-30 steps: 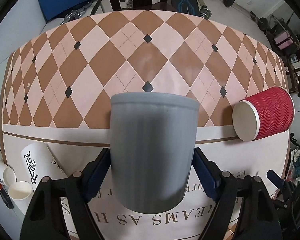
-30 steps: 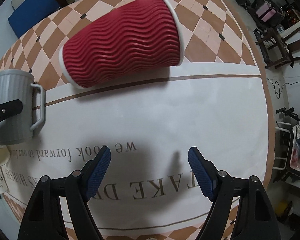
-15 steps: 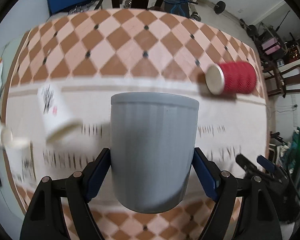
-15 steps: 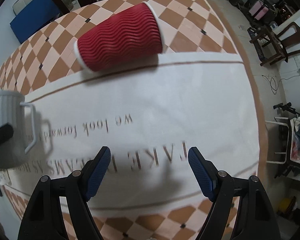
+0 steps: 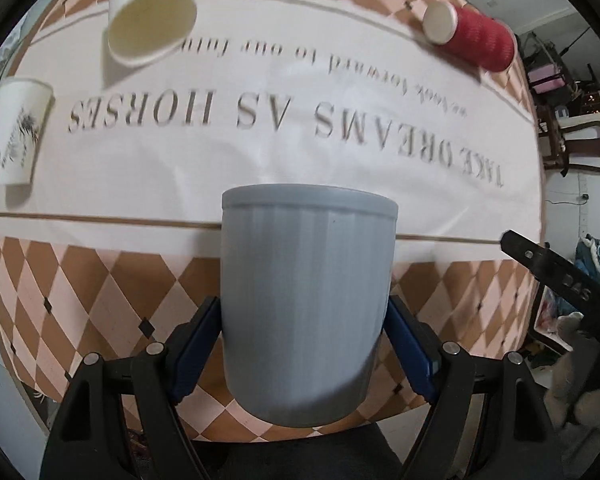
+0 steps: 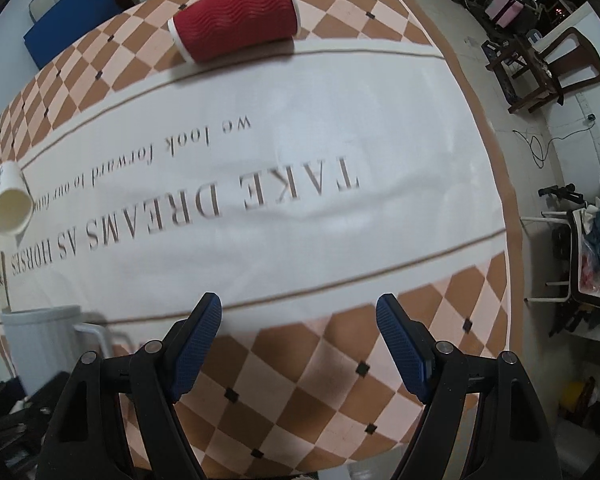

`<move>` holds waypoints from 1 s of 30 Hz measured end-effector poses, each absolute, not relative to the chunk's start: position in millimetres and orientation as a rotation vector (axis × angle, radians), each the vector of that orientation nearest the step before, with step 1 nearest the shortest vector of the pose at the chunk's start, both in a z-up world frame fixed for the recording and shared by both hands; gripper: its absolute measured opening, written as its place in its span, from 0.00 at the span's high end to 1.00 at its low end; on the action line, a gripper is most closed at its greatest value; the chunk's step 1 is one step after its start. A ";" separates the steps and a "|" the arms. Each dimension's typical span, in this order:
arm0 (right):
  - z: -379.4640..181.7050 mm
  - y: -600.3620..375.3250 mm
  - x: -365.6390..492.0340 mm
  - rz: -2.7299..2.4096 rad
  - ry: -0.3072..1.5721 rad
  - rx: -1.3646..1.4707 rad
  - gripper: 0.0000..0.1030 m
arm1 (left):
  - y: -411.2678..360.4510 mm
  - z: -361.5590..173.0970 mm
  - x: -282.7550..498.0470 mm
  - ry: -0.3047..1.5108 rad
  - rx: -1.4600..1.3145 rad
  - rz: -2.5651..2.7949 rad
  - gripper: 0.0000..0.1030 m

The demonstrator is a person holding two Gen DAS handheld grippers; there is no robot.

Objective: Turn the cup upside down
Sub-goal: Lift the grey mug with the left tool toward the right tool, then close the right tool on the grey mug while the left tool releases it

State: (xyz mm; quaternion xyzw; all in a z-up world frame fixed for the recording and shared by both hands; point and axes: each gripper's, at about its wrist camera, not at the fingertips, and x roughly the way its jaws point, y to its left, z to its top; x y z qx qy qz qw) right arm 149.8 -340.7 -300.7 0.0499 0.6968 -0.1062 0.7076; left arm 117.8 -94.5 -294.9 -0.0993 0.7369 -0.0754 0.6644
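My left gripper is shut on a grey ribbed mug, held above the near edge of the table, its flat end pointing away from the camera. The same mug with its handle shows at the lower left of the right wrist view. My right gripper is open and empty above the near checkered part of the tablecloth.
A red ribbed paper cup lies on its side at the far edge; it also shows in the left wrist view. White paper cups lie at the left. Chairs and clutter stand right of the table.
Both grippers have pulled back toward the near table edge and risen. The left gripper has carried the mug along, and the table view has swung round so the lettering now lies ahead.
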 end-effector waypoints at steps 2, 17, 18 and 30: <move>-302.9 -339.4 143.3 -0.235 1.553 0.104 0.21 | -94.3 -300.7 116.0 1.668 -0.223 -0.169 0.22; -296.4 -330.5 124.7 -0.238 1.540 0.094 0.21 | -88.2 -311.6 104.9 1.658 -0.223 -0.160 0.05; -294.7 -329.8 124.5 -0.239 1.537 0.095 0.21 | -87.3 -308.8 103.6 1.656 -0.226 -0.160 0.04; -240.2 -277.3 116.4 0.004 1.390 -0.195 0.13 | -33.9 -222.3 78.5 1.403 -0.023 0.012 0.03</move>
